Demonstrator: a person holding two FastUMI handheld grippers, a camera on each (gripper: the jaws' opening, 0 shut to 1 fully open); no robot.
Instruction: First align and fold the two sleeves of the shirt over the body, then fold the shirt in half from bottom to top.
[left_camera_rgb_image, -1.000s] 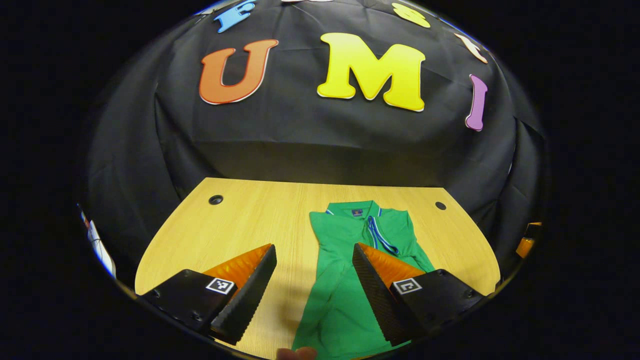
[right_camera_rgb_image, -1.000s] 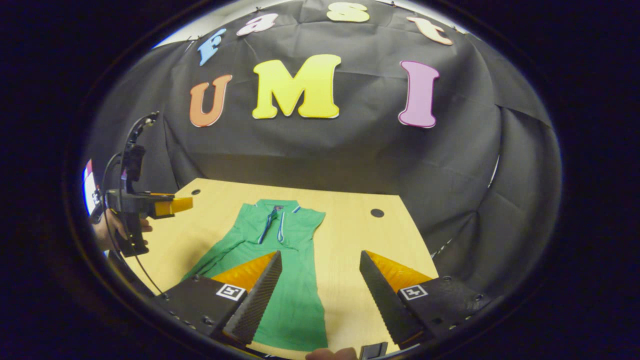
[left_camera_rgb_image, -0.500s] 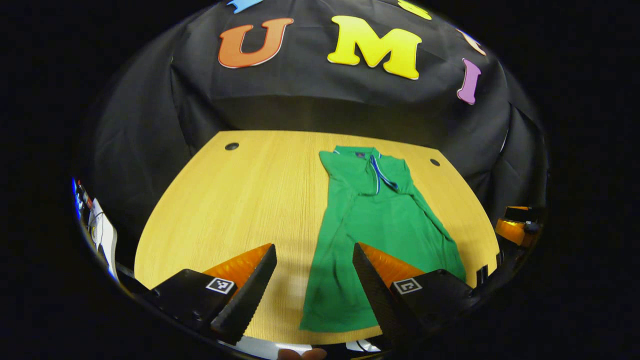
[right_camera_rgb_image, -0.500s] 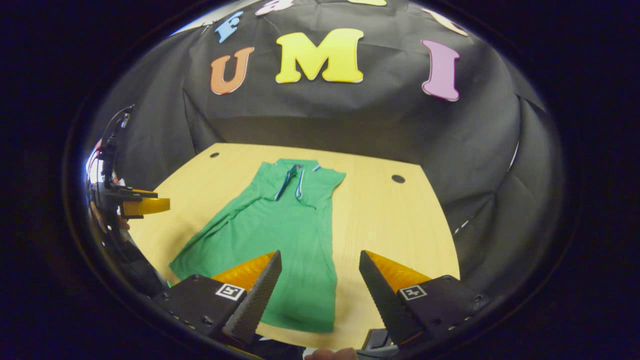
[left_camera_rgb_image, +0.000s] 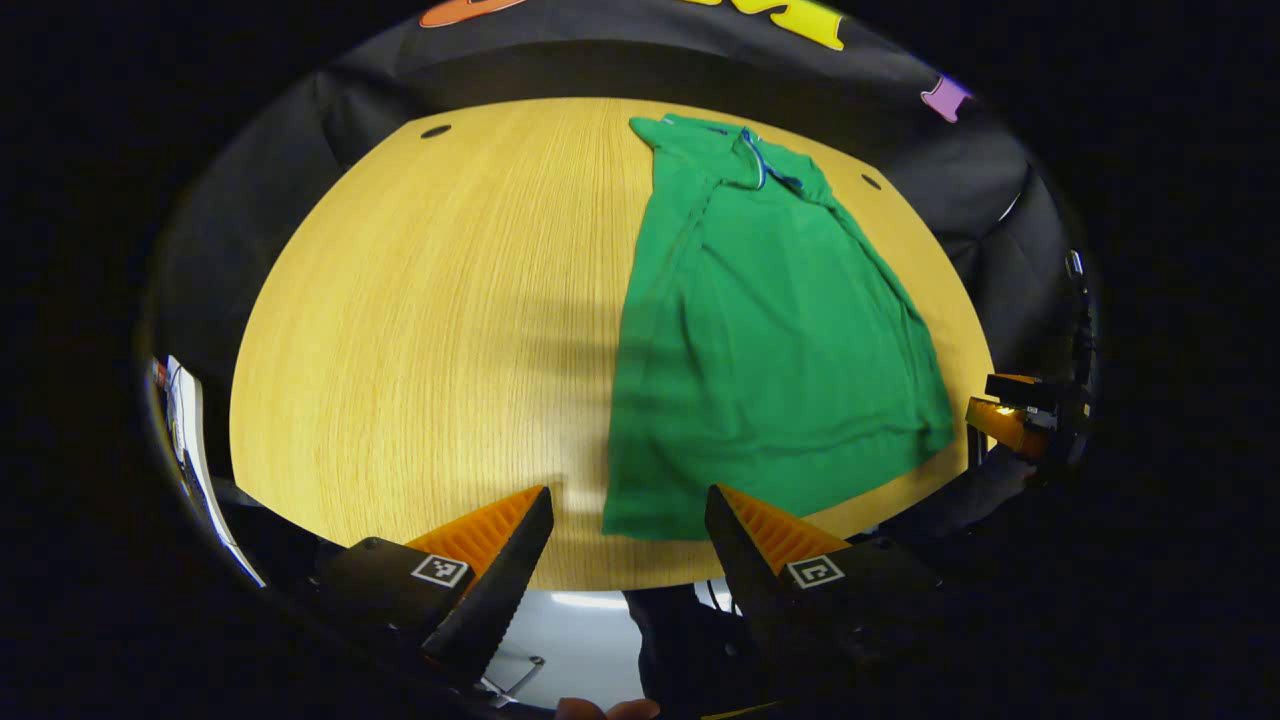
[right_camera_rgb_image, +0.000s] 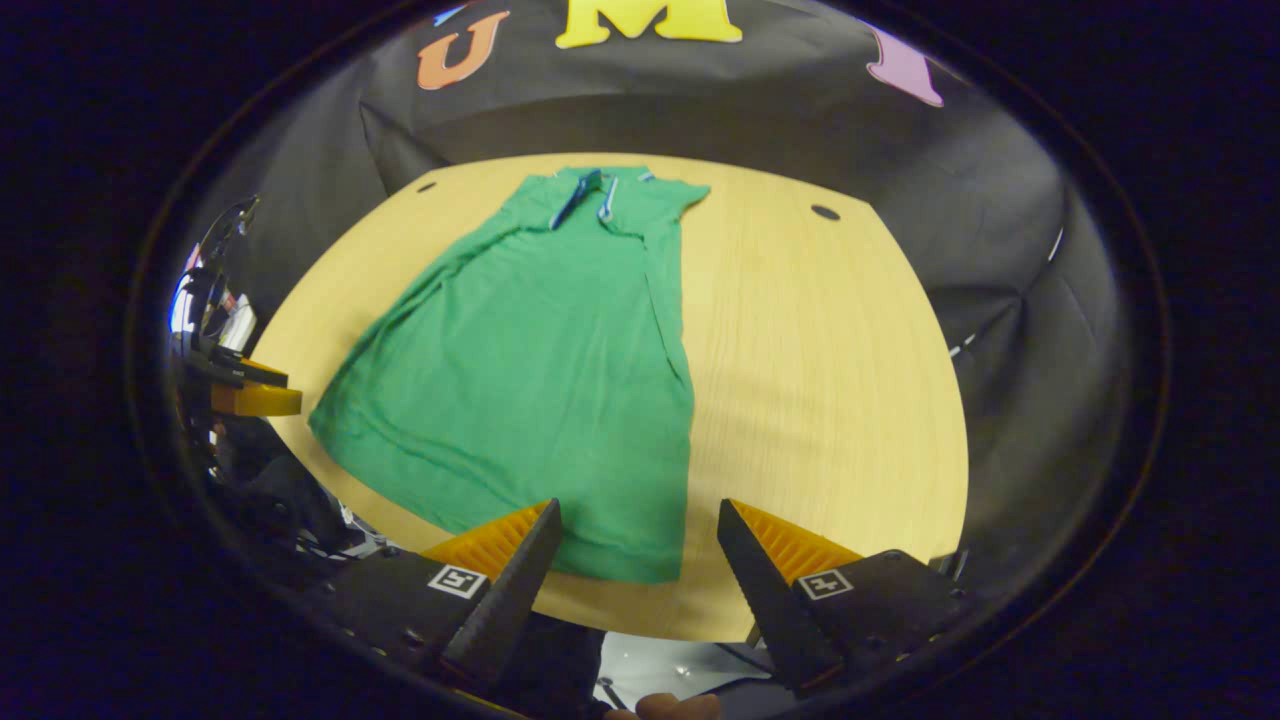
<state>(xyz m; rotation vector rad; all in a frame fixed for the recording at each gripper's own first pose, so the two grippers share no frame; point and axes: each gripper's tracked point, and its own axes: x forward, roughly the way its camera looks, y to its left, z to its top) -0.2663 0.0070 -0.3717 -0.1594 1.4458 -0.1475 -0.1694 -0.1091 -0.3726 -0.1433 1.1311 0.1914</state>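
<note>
In the left gripper view, the left tongs (left_camera_rgb_image: 628, 535) have been drawn back and tipped downward over the last second, so that the whole shirt (left_camera_rgb_image: 770, 330) is now taken in, where only its upper part was framed before. The shirt is seen lying flat on the desk (left_camera_rgb_image: 420, 330), collar at the far edge and hem at the near edge, with both sleeves already laid over the body. The tongs are held wide with nothing between them, poised just off the hem's left corner. The right tongs (left_camera_rgb_image: 1010, 415) are glimpsed at the right rim. In the right gripper view, the same retreat and downward tilt is shown: the right tongs (right_camera_rgb_image: 640, 555) are spread wide and empty above the hem's right corner, and the left tongs (right_camera_rgb_image: 250, 395) are seen at the left rim. From this, the sleeve step is judged finished, and the bottom-to-top fold is judged to be the step in hand, the hem not yet gripped.
</note>
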